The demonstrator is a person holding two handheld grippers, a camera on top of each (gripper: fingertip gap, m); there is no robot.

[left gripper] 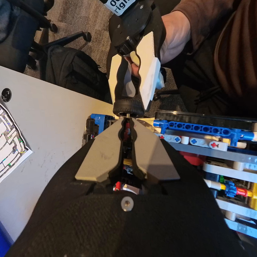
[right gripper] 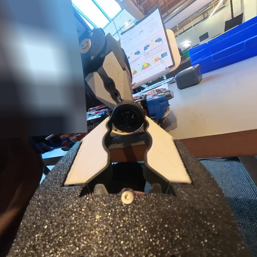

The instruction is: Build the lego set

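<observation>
- While right gripper (right gripper: 127,122) jaws grasp the black wheel (right gripper: 127,116) at the surface (right gripper: 208,105) edge
- left gripper (left gripper: 127,119) jaws clenched on thin black axle (left gripper: 128,115) under it, beside blue lego model (left gripper: 194,132)

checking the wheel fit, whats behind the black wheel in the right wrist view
Behind the black wheel, the left gripper reaches down to its top edge, with the blue part of the lego model beyond. The axle and hub joint are covered by the wheel.
</observation>
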